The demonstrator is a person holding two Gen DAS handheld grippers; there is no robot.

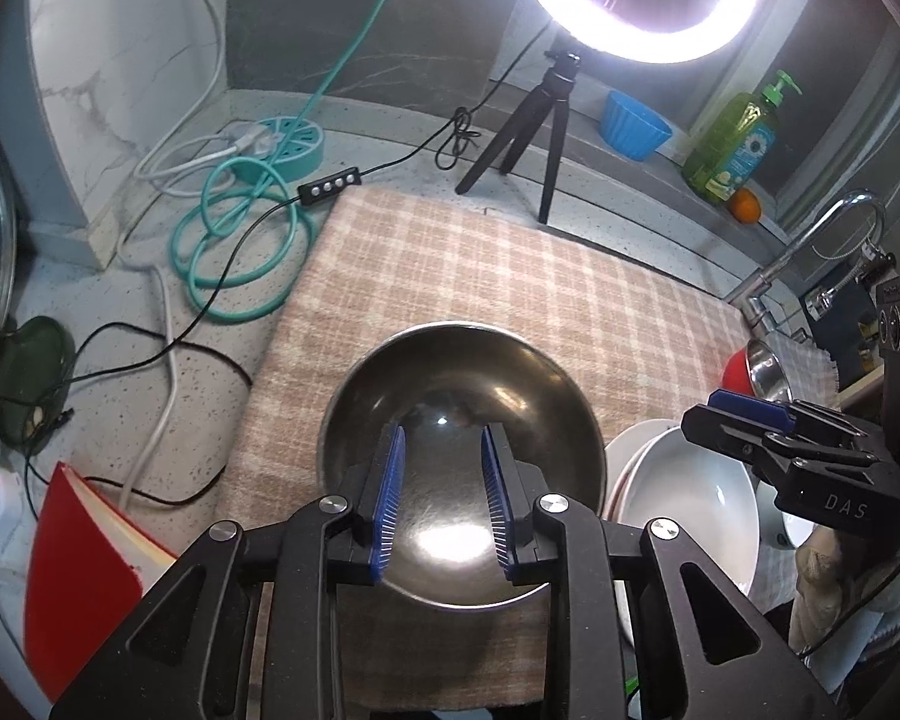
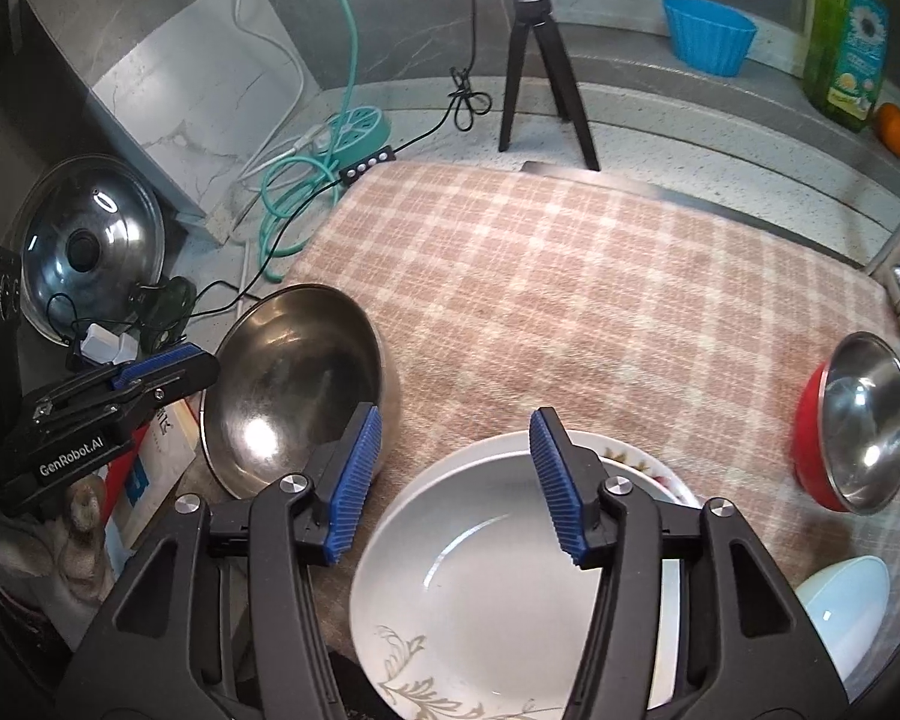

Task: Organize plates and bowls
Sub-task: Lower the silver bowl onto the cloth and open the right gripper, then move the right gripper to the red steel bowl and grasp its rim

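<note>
Ribbed blue pads of left gripper [image 1: 442, 450] parted over round steel bowl [image 1: 462, 420], right gripper [image 2: 457, 435] parted above glossy white plate [image 2: 498, 570].

A pink-and-cream checked cloth [image 2: 600, 276] covers the counter. On it, the left bowl [image 2: 294, 378] is bare silver steel; the near plate [image 2: 510, 570] is white with a beige leaf motif; the right bowl [image 2: 810, 432] is red outside, steel inside. Far back stand a blue cup [image 2: 708, 36] and a green bottle [image 2: 849, 42]. Gripper pads [image 2: 354, 480] are ribbed blue.
</note>
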